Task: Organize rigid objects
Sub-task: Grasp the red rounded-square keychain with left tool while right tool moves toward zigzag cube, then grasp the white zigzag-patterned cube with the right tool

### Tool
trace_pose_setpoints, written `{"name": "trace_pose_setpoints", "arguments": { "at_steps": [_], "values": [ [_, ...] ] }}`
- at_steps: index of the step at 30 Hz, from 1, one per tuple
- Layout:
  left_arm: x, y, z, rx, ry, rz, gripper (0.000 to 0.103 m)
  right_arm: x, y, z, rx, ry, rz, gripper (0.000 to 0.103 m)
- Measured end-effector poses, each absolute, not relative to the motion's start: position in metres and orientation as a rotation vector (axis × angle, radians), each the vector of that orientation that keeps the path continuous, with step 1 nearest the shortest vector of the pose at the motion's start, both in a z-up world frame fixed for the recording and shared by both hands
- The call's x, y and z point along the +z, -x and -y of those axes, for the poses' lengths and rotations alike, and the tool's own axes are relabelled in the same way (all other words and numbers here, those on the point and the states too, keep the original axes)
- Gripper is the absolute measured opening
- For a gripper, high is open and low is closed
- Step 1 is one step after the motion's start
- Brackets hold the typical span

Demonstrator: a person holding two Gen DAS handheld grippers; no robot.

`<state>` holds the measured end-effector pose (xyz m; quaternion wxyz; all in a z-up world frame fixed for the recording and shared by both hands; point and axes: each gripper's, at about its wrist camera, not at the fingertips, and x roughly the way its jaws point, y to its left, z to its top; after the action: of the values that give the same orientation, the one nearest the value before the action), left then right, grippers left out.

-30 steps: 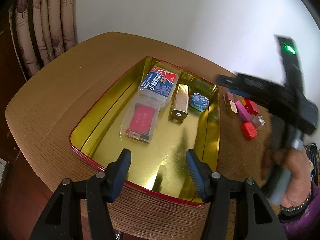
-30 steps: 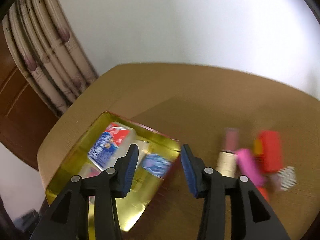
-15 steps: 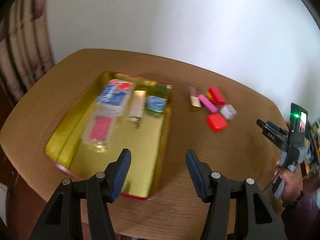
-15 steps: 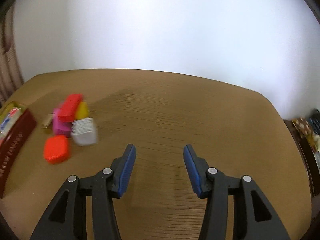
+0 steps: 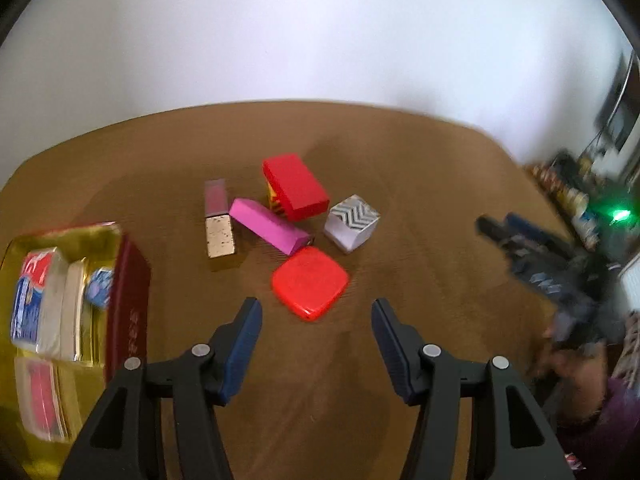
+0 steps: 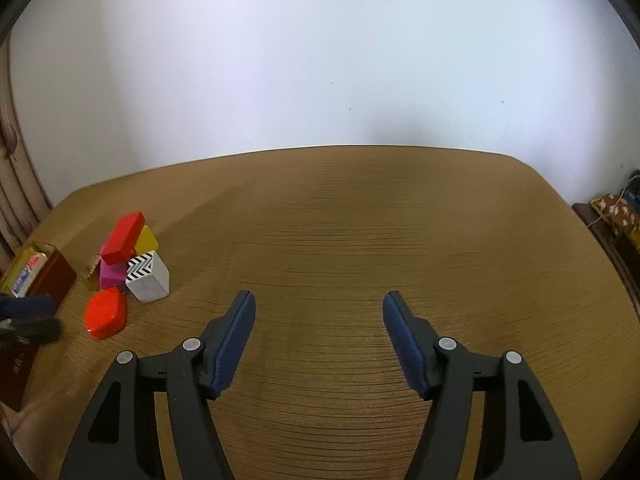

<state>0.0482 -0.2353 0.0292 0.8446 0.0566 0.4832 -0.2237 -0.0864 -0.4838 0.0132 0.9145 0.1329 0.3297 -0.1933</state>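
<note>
Loose items lie clustered on the brown table: a flat rounded red case, a pink bar, a red box, a white zigzag-patterned cube and a gold-and-pink tube. My left gripper stands open just short of the red case, nothing between its fingers. My right gripper hangs over bare tabletop, its jaws opening and empty; the cluster, with the red case and the cube, lies far to its left. The gold tin with red walls holds several boxes.
The tin sits at the table's left end. In the left wrist view the right gripper and the person's hand appear blurred at right. A curtain hangs at left; cluttered shelves stand beyond the table's right edge.
My left gripper swung right from over the tin to face the loose cluster. My right gripper swung right away from the tin and cluster to bare table, and its jaws widened.
</note>
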Motion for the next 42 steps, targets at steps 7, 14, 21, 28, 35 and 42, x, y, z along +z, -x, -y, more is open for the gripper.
{"name": "trace_pose_setpoints", "arguments": {
  "at_steps": [7,14,21,28,35,42],
  "values": [
    [0.011,-0.069,0.256,-0.496,-0.194,-1.045,0.058,0.011,0.097,0.488,-0.356,-0.304,-0.660,0.066],
    [-0.007,-0.091,0.259,-0.489,-0.201,-1.075,0.058,0.011,0.100,0.490,-0.333,-0.315,-0.658,0.069],
    [-0.010,-0.093,0.276,-0.484,-0.271,-1.018,0.058,0.010,0.100,0.489,-0.330,-0.313,-0.684,0.071],
    [-0.008,-0.079,0.266,-0.461,-0.218,-1.001,0.055,0.011,0.103,0.488,-0.327,-0.311,-0.686,0.071],
    [-0.004,-0.047,0.247,-0.403,-0.163,-0.975,0.055,0.027,0.084,0.480,-0.118,-0.329,-0.692,0.071],
    [-0.001,-0.034,0.217,-0.347,-0.059,-0.985,0.055,0.037,0.037,0.432,0.010,-0.141,-0.757,0.077]
  ]
}}
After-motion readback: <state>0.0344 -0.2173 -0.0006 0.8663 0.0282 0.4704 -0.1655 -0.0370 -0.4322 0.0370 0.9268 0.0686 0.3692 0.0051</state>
